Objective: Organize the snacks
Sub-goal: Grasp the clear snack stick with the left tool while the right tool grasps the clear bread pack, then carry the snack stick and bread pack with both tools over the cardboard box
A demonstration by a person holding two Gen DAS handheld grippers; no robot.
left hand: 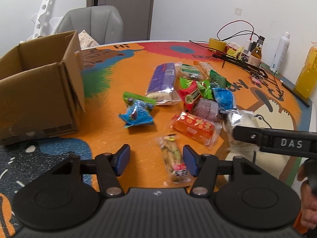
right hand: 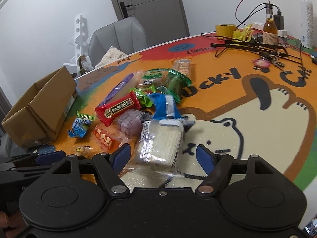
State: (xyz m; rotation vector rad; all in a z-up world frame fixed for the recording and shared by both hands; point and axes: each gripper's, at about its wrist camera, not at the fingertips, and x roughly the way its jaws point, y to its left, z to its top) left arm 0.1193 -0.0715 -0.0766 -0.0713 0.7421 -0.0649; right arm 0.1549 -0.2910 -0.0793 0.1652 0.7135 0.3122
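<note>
- Orange table mat (left hand: 138,130) with cartoon animals is lying under everything I am working over, and the snacks are sitting on it in a loose pile near the middle.
- I am holding my left gripper (left hand: 156,159) low over a clear-wrapped snack stick (left hand: 174,161); its blue pads are standing apart, the right pad is just beside the wrapper, the left pad is well clear, and I am not seeing a pinch.
- I am holding my right gripper (right hand: 163,154) around a pale wafer pack (right hand: 160,140) in clear film; the pack is lying between the pads, the left pad looks to be at the film's edge, the right pad is standing off it, so I am reading these jaws as apart too.
- Just beyond the stick an orange pack (left hand: 193,128) is lying flat, with a red packet (right hand: 116,109) and a purple-wrapped cake (right hand: 130,124) crowding behind it.
- A small blue pouch (left hand: 137,115) is lying apart from the pile, between it and the cardboard box (left hand: 39,91).
- That box is standing open-topped at the mat's left side; from here I cannot tell what is inside.
- Along the far edge a yellow tape roll (right hand: 225,29) and a brown bottle (right hand: 270,32) are standing among cables.
</note>
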